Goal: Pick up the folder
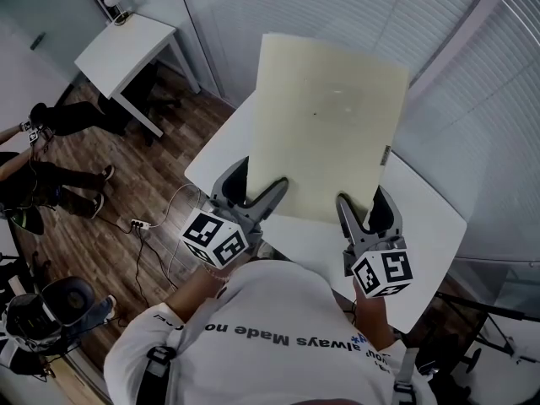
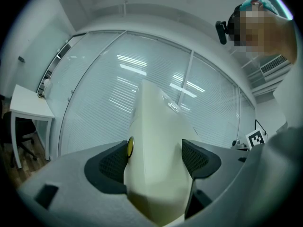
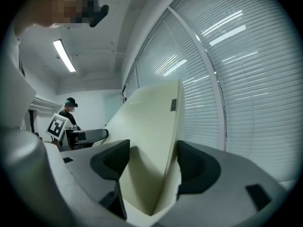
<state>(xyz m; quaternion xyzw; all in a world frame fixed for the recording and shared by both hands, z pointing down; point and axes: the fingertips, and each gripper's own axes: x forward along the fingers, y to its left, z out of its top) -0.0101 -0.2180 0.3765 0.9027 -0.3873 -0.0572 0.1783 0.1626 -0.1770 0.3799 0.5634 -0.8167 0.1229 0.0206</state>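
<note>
A large cream folder (image 1: 329, 125) is held up off the white table (image 1: 426, 222), tilted away from me. In the head view my left gripper (image 1: 256, 186) grips its near edge on the left and my right gripper (image 1: 365, 209) grips it on the right. The left gripper view shows the folder (image 2: 158, 141) pinched between both pads of the left gripper (image 2: 155, 161), with a small yellow button beside one pad. In the right gripper view the folder (image 3: 151, 126) gapes slightly open, and the right gripper (image 3: 150, 167) is shut on its edge.
A second white table (image 1: 126, 49) stands at the far left on the wooden floor. People (image 1: 51, 175) sit at the left edge, with a power strip and cables (image 1: 139, 224) nearby. A glass wall with blinds (image 1: 472, 83) runs behind the table.
</note>
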